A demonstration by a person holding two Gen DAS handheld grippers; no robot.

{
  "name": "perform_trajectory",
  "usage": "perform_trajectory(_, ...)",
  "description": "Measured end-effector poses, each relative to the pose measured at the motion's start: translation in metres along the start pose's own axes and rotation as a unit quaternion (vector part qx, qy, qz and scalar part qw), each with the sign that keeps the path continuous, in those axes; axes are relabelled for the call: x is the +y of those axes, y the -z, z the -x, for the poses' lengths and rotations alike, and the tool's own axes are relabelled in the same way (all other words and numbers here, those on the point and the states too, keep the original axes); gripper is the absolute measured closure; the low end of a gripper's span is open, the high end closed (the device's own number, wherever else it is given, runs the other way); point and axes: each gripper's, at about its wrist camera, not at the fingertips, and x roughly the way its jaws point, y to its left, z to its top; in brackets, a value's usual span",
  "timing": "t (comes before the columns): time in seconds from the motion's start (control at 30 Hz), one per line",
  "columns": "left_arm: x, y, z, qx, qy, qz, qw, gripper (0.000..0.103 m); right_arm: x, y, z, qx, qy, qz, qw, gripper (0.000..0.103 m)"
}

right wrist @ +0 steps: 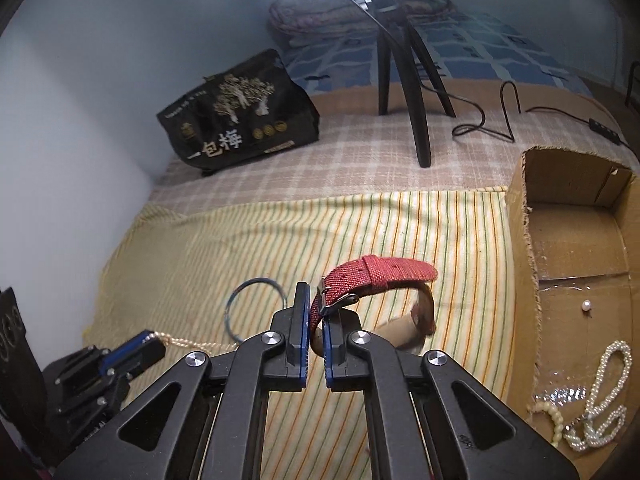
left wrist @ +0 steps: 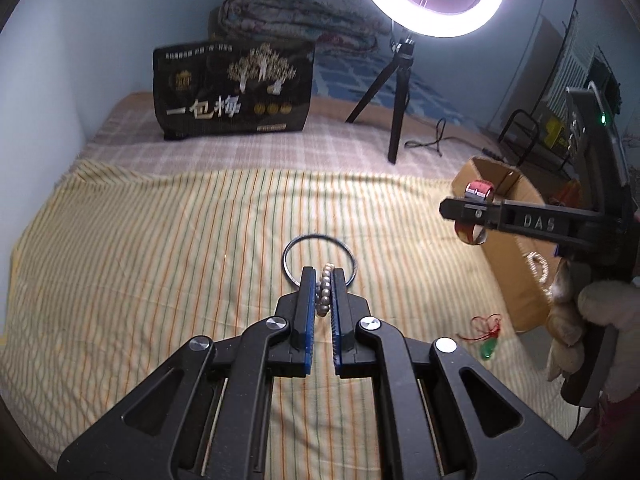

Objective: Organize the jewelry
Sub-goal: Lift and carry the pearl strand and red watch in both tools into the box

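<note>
My left gripper (left wrist: 323, 276) is shut on a pearl bead bracelet (left wrist: 324, 292), held low over the striped cloth, just in front of a dark bangle ring (left wrist: 318, 260). My right gripper (right wrist: 316, 300) is shut on a red strap watch (right wrist: 376, 276), held above the cloth to the left of an open cardboard box (right wrist: 576, 240). The box holds pearl strands (right wrist: 600, 404) and a loose pearl (right wrist: 587, 305). In the left wrist view the right gripper (left wrist: 452, 208) holds the watch (left wrist: 480, 190) by the box (left wrist: 508, 256). The left gripper (right wrist: 156, 342) and bangle (right wrist: 256, 306) show in the right wrist view.
A red-cord green pendant (left wrist: 488, 340) lies on the cloth near the box. A black snack bag (left wrist: 234, 92) and a ring light tripod (left wrist: 384, 96) with its cable stand behind. A wall runs along the left.
</note>
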Motion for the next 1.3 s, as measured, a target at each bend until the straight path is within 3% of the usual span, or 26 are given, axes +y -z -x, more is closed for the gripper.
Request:
perform_trajectory(0.63, -0.060, -0.029, 0.058, -0.061, 0.078, -0.020, 0.9949, 0.099, -0.030, 0.016, 0.094, -0.053, 0.012, 0.002, 0.999, 0.099)
perform_trajectory(1.3, -0.190, -0.043, 0.059, -0.071, 0.183, -0.070, 0.9781, 0.099, -0.104, 0.051, 0.155, -0.070, 0.064, -0.039, 0.995, 0.099)
